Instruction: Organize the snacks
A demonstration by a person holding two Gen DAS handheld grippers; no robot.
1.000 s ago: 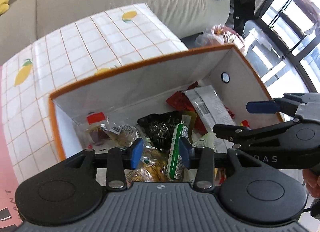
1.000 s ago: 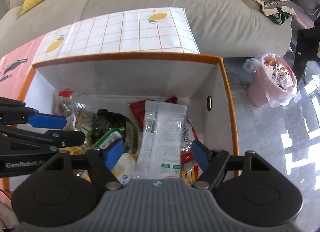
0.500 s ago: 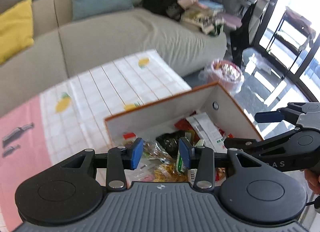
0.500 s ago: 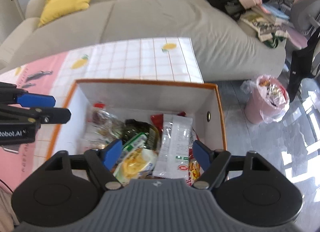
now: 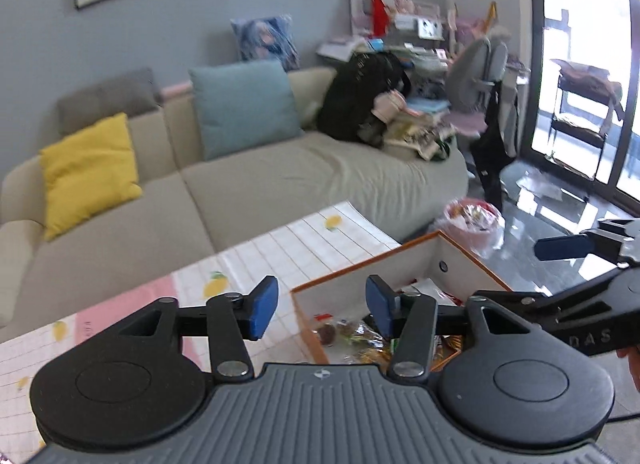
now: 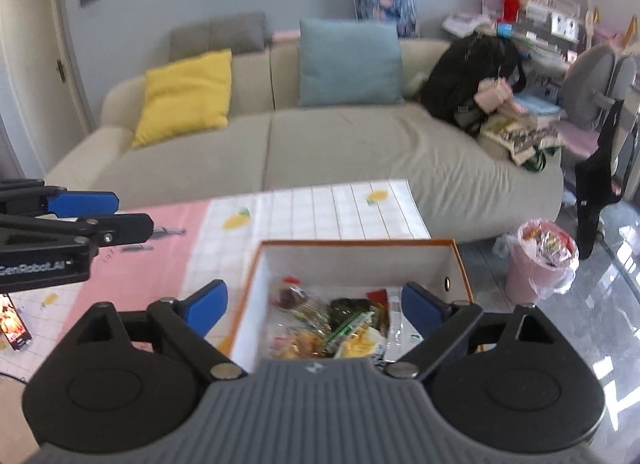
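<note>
Snack packets [image 6: 332, 328] fill the orange-rimmed white box [image 6: 356, 243]; my left gripper [image 5: 318, 308] and right gripper [image 6: 314, 304] have risen above it, both open and empty — packing looks finished.

**Desk with box and phone**

The desk [image 6: 320, 215] wears a cloth, pink at 9 o'clock and white-checked with lemons at 12. A snack-filled box [image 6: 460, 268] stands at its 3 o'clock edge; a phone [image 6: 14, 322] lies far left.
</note>
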